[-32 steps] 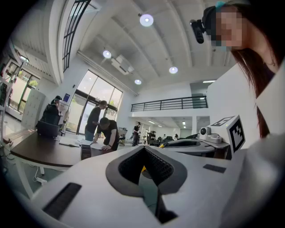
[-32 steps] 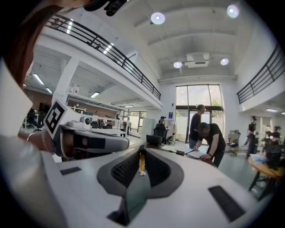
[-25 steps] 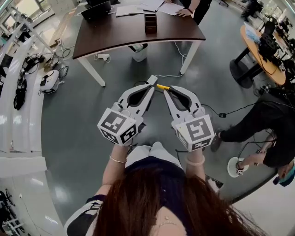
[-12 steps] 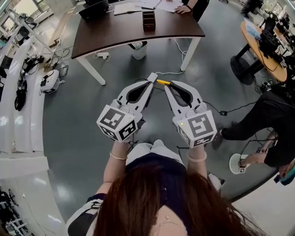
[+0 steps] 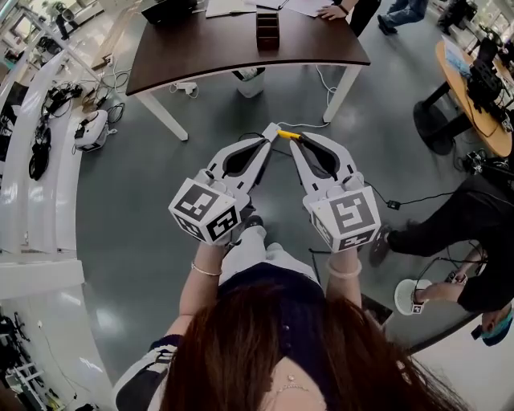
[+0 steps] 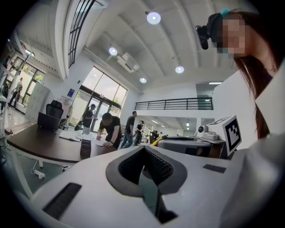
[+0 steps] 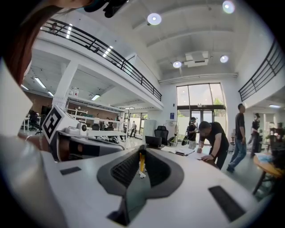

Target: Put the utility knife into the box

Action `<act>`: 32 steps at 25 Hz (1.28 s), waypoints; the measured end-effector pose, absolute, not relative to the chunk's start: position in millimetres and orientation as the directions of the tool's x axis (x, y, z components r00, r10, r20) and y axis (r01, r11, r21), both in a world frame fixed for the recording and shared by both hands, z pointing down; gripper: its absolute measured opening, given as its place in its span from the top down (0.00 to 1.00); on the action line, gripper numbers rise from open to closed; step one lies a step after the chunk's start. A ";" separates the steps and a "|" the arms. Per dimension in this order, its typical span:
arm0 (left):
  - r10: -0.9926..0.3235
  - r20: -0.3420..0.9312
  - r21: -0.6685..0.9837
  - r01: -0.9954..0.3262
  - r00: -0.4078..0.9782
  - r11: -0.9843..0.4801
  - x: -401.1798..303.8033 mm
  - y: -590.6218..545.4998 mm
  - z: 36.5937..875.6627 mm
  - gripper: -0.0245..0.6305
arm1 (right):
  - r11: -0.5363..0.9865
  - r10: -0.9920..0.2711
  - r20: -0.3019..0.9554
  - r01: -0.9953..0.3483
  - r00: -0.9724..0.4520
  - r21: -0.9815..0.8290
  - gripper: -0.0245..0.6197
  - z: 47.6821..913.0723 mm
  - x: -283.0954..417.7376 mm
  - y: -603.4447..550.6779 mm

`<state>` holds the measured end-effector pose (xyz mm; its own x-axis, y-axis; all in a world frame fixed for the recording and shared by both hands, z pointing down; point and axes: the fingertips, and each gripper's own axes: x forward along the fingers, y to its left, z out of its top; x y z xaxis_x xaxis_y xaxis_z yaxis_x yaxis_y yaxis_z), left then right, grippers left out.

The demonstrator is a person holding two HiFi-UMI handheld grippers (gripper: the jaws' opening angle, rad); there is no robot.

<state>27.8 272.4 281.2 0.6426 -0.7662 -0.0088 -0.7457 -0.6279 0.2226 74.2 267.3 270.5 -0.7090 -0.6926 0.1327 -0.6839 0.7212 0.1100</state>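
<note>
My right gripper [image 5: 295,138] is shut on a yellow utility knife [image 5: 287,135]; in the right gripper view the knife [image 7: 141,162] stands as a thin yellow strip between the jaws of the right gripper [image 7: 141,154]. The left gripper [image 5: 269,133] is held close beside it, tips almost touching, shut with nothing in it. In the left gripper view the knife's yellow end [image 6: 156,140] shows past the left gripper [image 6: 144,148]. The box [image 5: 267,30], a dark brown open organizer, stands on the dark table [image 5: 201,50] ahead; it also shows as the box [image 6: 85,148] in the left gripper view.
Both grippers hang over grey floor, short of the table. A person [image 7: 214,141] leans on the table's far side over papers [image 5: 228,7]. A laptop [image 5: 167,11] lies on the table. Cables [image 5: 299,124] run under it. A seated person [image 5: 450,229] is at right.
The table has shifted slightly in the head view as the person moves. Both grippers stay together, the knife still held in the right one.
</note>
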 end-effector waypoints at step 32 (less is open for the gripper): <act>-0.768 -0.006 0.263 -0.740 0.640 -0.619 -26.1 -65.5 308.4 0.96 | 0.706 -0.708 0.148 -0.701 -0.691 0.104 0.89 288.2 28.6 -61.9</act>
